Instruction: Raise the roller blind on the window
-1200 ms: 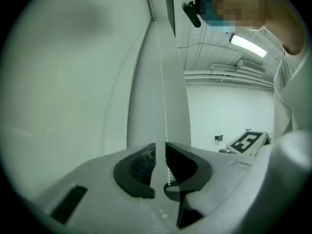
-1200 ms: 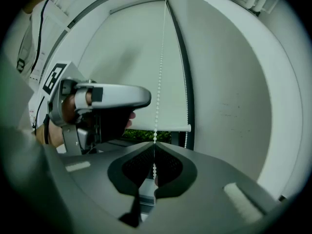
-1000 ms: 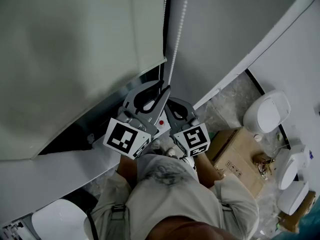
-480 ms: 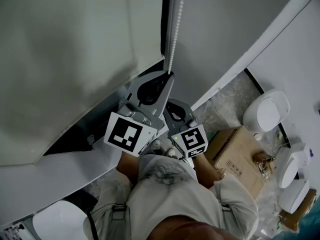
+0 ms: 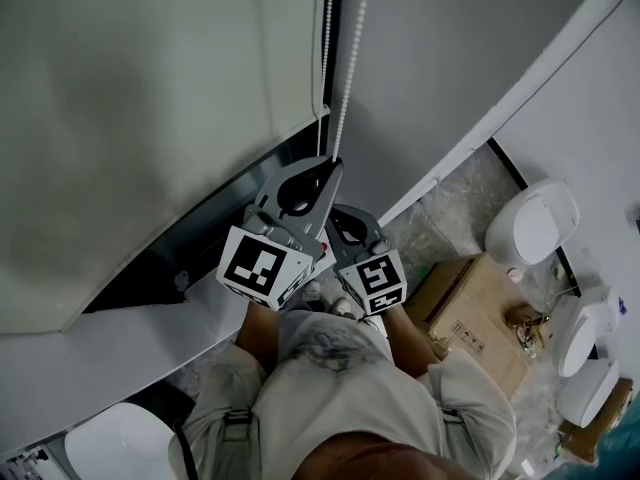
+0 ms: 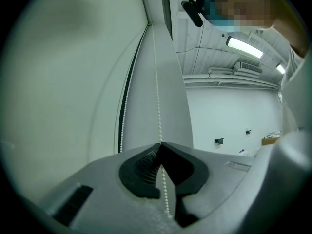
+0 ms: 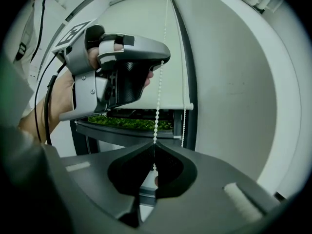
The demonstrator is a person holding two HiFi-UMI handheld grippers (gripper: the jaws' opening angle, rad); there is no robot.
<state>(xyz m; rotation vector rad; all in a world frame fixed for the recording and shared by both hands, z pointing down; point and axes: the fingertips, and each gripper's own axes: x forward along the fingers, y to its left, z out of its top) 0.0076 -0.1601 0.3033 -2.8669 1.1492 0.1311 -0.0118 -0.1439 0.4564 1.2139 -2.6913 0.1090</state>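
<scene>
Pale fabric roller blind (image 5: 150, 98) fills the upper left of the head view, its bottom edge sitting low over the dark window gap (image 5: 150, 268), so most of the raising looks undone. A white bead chain (image 6: 157, 82) runs down the middle of both gripper views. The left gripper (image 6: 160, 145) has just been closing and pinches that chain at its jaw tips. The right gripper (image 7: 154, 145), lower on the same strand, is also clamped on it. The thin beads could slip through either grip if the pull is jerky. Hauling outward rather than straight down might unseat the chain. The loose second strand (image 7: 184, 126) just beside it could tangle.
</scene>
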